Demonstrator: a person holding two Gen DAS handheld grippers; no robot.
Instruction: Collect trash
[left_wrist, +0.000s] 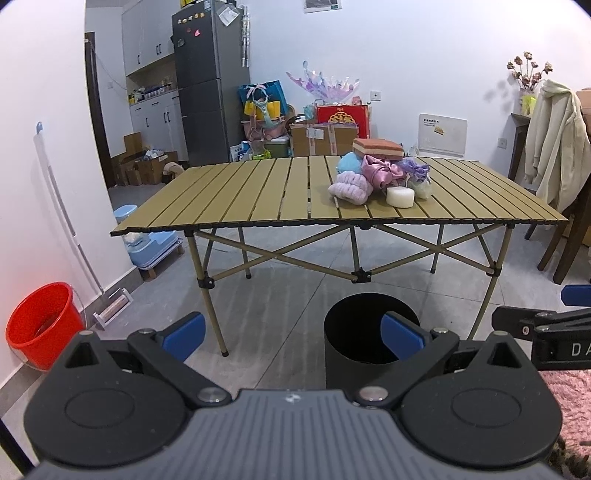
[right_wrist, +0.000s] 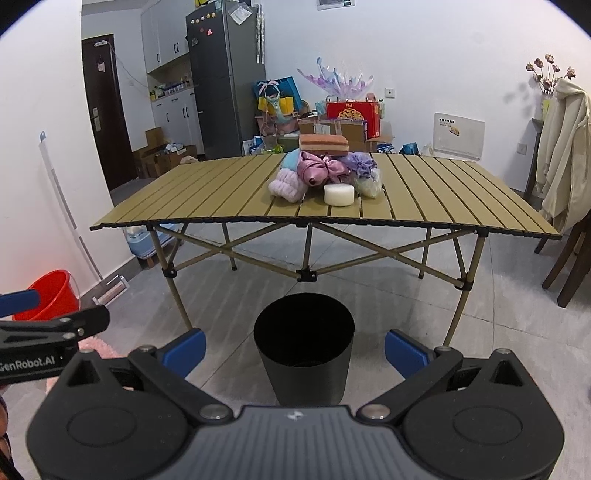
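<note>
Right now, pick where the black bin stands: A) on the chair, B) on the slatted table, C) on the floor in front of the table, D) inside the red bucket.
C: the black bin stands on the grey floor, nearer the cameras than the slatted table, whose pile of items lies above and beyond it.

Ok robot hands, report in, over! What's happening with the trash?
Left gripper open, empty. Right gripper open, empty. Pile of trash untouched on the folding table. Black bin on the floor, way clear.
</note>
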